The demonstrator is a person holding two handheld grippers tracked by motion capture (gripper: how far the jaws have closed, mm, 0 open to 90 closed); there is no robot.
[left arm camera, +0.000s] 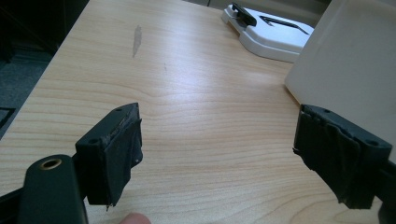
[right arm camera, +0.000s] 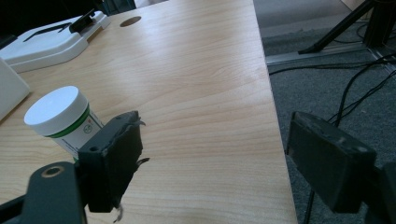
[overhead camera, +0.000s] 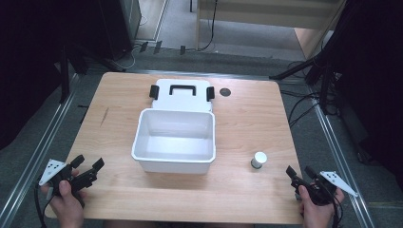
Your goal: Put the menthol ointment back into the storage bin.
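Observation:
An open white plastic box (overhead camera: 175, 140) stands in the middle of the wooden table (overhead camera: 247, 118), empty inside. Its white lid (overhead camera: 181, 95) with a black handle and two black latches lies flat just behind it. A small white jar (overhead camera: 259, 160) with a white cap and green band stands upright to the box's right. My left gripper (overhead camera: 88, 165) is held open near the front left corner, short of the box wall (left arm camera: 345, 70). My right gripper (overhead camera: 300, 172) is open at the front right, with the jar (right arm camera: 63, 119) just beyond and left of its left jaw.
A dark round hole (overhead camera: 225, 92) sits in the table beside the lid. A dark streak (overhead camera: 104, 116) marks the wood at left. Metal rails, cables and tripod legs (overhead camera: 328, 85) surround the table on the grey floor. The table's right edge (right arm camera: 275, 121) is close to my right gripper.

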